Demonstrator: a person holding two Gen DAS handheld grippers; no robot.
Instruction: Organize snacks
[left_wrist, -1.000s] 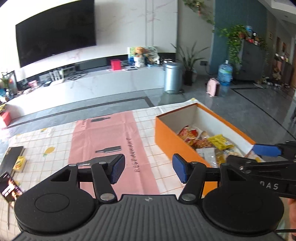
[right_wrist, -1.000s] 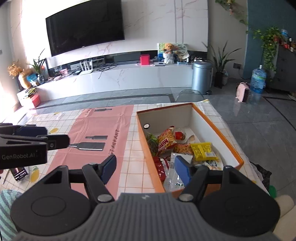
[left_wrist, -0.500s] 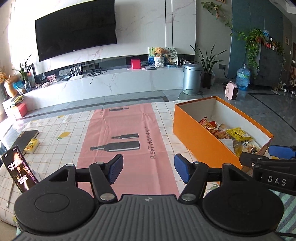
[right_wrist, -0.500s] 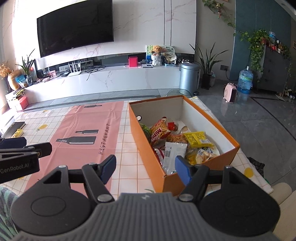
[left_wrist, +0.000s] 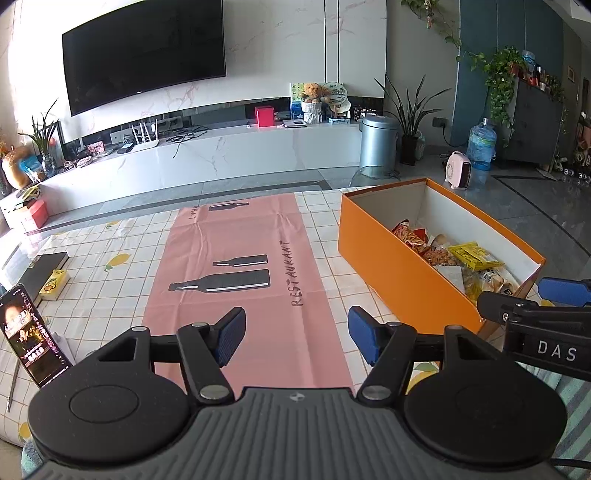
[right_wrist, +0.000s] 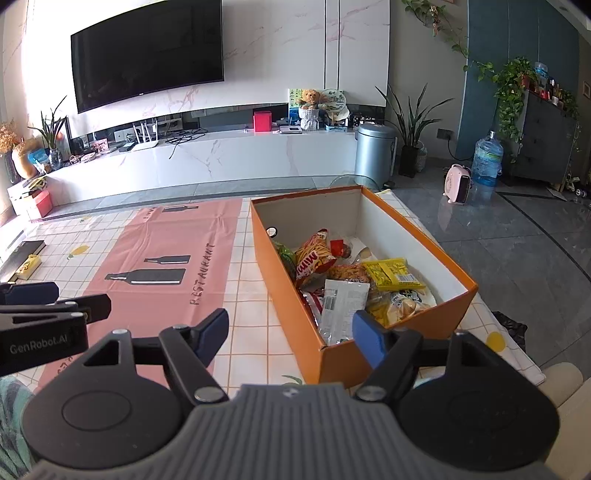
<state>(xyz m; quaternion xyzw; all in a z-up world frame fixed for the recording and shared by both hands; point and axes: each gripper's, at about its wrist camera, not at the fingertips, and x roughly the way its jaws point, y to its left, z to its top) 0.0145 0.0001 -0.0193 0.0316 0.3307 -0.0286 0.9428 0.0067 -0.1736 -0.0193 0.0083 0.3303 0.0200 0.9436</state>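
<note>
Both grippers have pulled back w/ fingers spread, left gripper (left_wrist: 295, 338) & right gripper (right_wrist: 290, 334) empty; snacks (right_wrist: 347, 280) piled in orange box (right_wrist: 288, 291), none visible on pink mat (left_wrist: 236, 266).

Both grippers are held side by side, low and near, pointing forward and level. The left gripper (left_wrist: 295, 338) has its jaws spread wide, the blue pads (left_wrist: 231, 336) facing each other with nothing between them. The right gripper (right_wrist: 290, 332) is spread just as wide, its pads (right_wrist: 365, 338) bare too. Each shows at the edge of the other's view: the right one juts in from the right side of the left view, the left one from the left side of the right view, close alongside but apart.
</note>
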